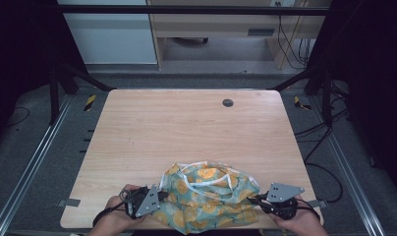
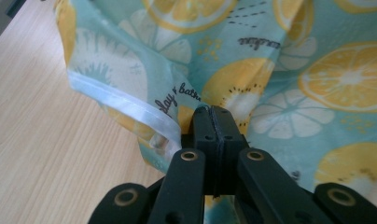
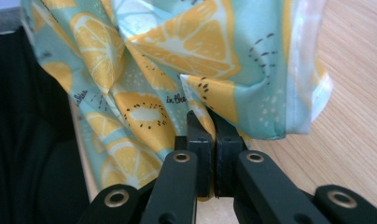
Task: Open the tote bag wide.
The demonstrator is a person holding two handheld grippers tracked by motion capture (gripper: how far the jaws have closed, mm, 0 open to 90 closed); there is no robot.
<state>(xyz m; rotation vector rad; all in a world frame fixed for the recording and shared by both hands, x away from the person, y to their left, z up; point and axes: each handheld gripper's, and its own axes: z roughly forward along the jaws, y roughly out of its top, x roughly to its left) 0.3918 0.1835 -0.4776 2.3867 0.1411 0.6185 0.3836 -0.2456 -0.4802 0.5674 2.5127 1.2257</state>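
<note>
A pale wood-grain worktop (image 1: 152,128) carries a crumpled citrus-print cloth (image 1: 209,195) at its near edge, perhaps a bag; a dark round grommet (image 1: 228,103) sits far back.

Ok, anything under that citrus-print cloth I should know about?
Around the cloth only bare wooden table shows. Both the left hand-held gripper and the right hand-held gripper pinch its edges. The bunched middle covers whatever lies beneath, so I cannot tell.
</note>
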